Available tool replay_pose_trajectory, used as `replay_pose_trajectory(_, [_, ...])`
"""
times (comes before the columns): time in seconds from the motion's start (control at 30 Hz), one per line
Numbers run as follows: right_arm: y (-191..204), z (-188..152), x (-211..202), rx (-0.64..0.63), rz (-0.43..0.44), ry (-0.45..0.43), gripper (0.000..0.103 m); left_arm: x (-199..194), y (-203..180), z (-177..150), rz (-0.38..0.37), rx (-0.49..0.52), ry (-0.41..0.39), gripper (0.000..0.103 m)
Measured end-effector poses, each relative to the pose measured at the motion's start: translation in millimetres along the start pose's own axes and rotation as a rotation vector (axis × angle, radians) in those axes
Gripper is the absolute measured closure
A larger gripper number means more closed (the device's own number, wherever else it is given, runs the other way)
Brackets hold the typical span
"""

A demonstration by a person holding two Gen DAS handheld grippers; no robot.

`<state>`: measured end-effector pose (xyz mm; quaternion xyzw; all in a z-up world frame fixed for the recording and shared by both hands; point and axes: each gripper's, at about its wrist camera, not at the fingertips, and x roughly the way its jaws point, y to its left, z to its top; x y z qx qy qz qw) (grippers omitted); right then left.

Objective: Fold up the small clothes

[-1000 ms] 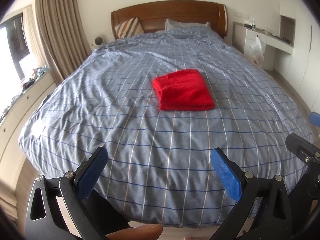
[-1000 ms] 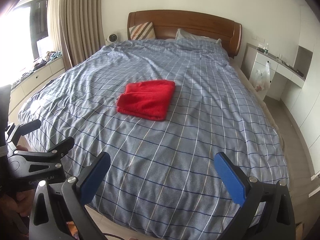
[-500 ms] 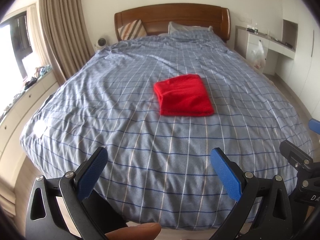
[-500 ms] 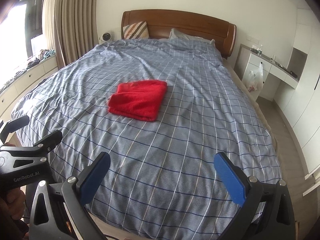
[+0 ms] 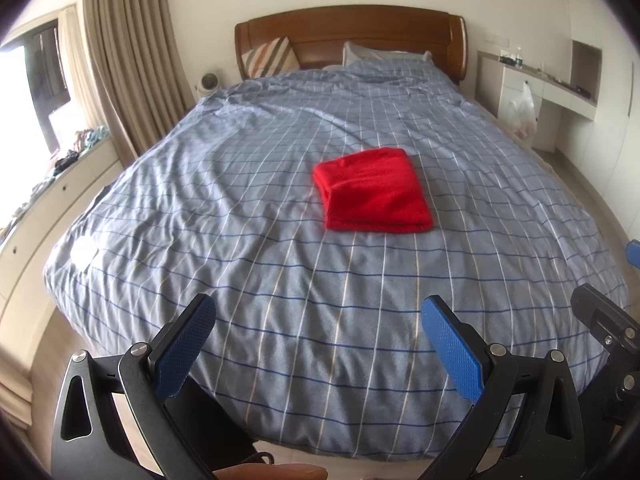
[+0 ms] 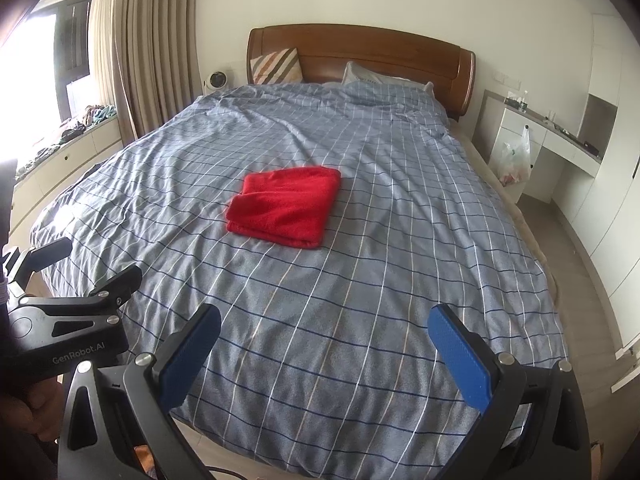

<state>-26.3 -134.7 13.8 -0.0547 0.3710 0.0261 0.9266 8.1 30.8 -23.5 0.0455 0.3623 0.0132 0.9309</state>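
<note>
We are holding both the left gripper [image 5: 318,344] and the right gripper [image 6: 325,350] spread wide, empty, near a folded red garment [image 5: 374,191] lying on the checked duvet [image 5: 224,208].

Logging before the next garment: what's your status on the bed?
Left gripper open, empty; right gripper open, empty. Red garment folded flat mid-bed on checked duvet, untouched. Nothing between grippers and garment.

It was a bedroom in a home. A wide bed [image 6: 304,320] under a blue checked duvet filled the room, with pillows [image 6: 276,66] against its wooden headboard [image 6: 360,54]. Left of the bed hung long beige curtains [image 6: 156,40] by a window; right of it stood white built-in cabinets [image 6: 520,136].
</note>
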Motion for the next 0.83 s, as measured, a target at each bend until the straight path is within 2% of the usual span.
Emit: replay_pose_trajectory(0.83, [-2.8,-1.4,0.1,0.008,-0.002,0.007,0.001,3.0,-2.0,-0.4,0.011,-0.007,0.005,0.000])
